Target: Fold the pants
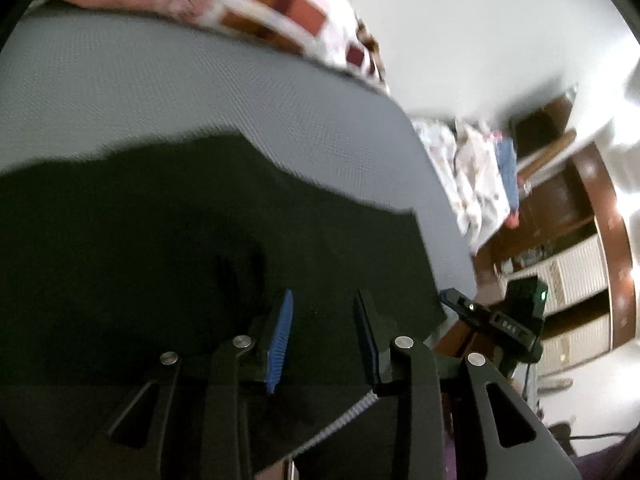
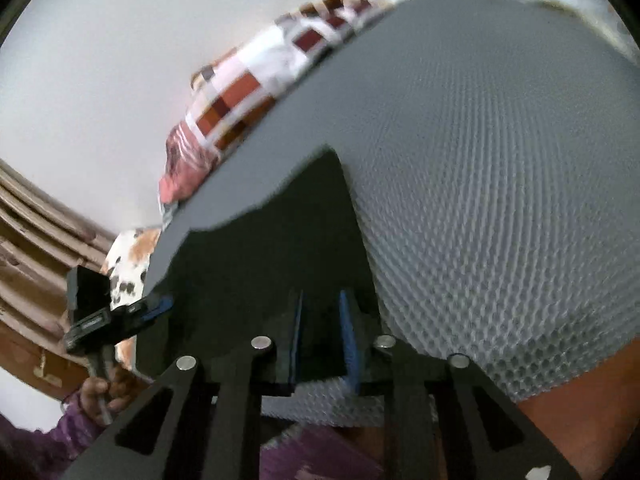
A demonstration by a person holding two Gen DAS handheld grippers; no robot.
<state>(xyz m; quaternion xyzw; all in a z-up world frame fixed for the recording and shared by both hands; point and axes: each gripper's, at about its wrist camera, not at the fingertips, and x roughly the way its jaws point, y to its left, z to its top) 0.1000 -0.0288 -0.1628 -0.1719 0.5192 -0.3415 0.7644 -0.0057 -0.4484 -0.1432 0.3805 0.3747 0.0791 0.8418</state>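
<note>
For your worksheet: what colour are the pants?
Very dark, near black pants; clearest in the right wrist view.

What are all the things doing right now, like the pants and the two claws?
Pants: dark, spread flat on the mat, not neatly folded yet.
Left claw: open, over the pants, pinching nothing.
Right claw: open, at the pants' near edge, pinching nothing.
Grey mat: lying flat under the pants.
Patchwork blanket: bunched along the mat's far edge.
</note>
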